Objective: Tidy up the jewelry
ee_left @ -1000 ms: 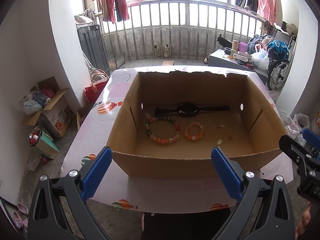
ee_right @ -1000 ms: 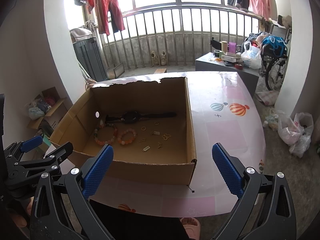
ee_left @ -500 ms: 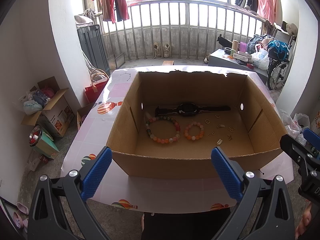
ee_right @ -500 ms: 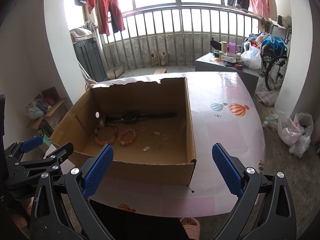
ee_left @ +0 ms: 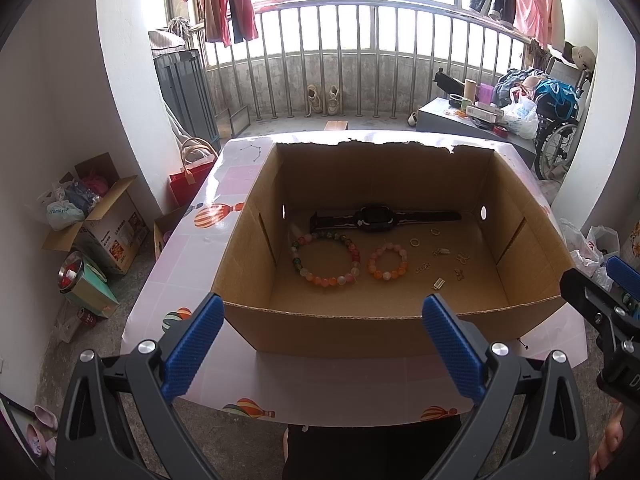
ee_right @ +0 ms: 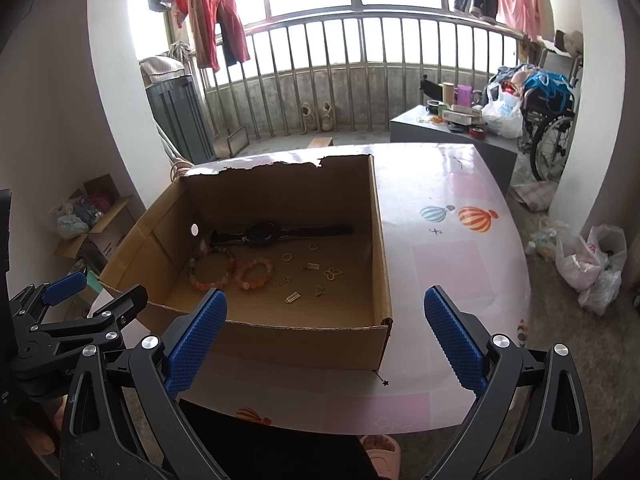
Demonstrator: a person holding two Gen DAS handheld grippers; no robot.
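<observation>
the left gripper (ee_left: 323, 346) is held low in front of the table's near edge with its blue pads spread wide and nothing between them, aimed over the near wall of the cardboard box (ee_left: 340, 326); the right gripper (ee_right: 326, 342) is held beside it, equally wide apart and empty, pointing at the box's near right corner. both hang short of the box, apart from it, which reads as a ready stance before any reach inside. the box sits open-topped on the table (ee_left: 188, 248), towards its left side as the right view shows, so the pink balloon-print top is bare along the right edge. on the box floor, a black watch (ee_left: 376, 218) lies stretched flat along the far wall; in front of it, nearer the left wall, the large bead bracelet (ee_left: 326, 258) lies flat with the small bead bracelet (ee_left: 389, 261) just beside it on the right. small gold pieces (ee_left: 440, 256), rings and charms, are scattered loose towards the right wall, well apart from each other. the larger items look lined up already, so the scattered bits are probably what is left to sort; being tiny and flat, they would need a careful pinch.
</observation>
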